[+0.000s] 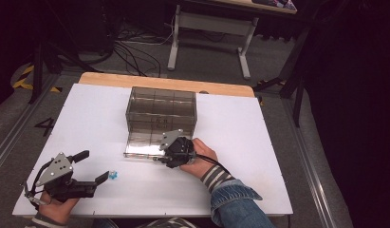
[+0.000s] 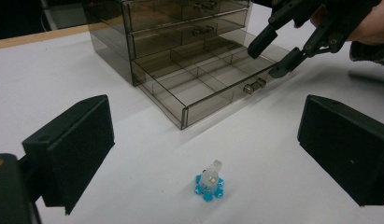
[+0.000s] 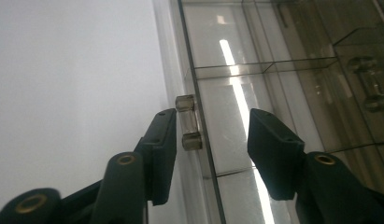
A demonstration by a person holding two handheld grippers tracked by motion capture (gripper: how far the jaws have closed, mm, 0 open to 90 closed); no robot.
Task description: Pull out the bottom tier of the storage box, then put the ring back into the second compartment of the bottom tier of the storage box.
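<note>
A smoky clear drawer cabinet (image 1: 162, 107) stands mid-table with its bottom drawer (image 1: 141, 146) pulled out toward me. The right gripper (image 1: 160, 155) is at the drawer's front. In the right gripper view its jaws (image 3: 210, 130) straddle the small clear drawer handle (image 3: 188, 122) with a gap on each side, so it is open. A tiny blue and white toy (image 1: 114, 175) lies on the white tabletop in front of the drawer. My left gripper (image 1: 94, 166) rests low at the near left, wide open, with the toy (image 2: 209, 183) lying between and just beyond its jaws, untouched.
The pulled-out drawer (image 2: 203, 79) is split into several bare compartments. Two more shut drawers (image 2: 185, 28) sit above it. The white board (image 1: 230, 142) covers a wooden table. Past it are a floor with cables (image 1: 135, 52) and a desk's legs (image 1: 209, 28).
</note>
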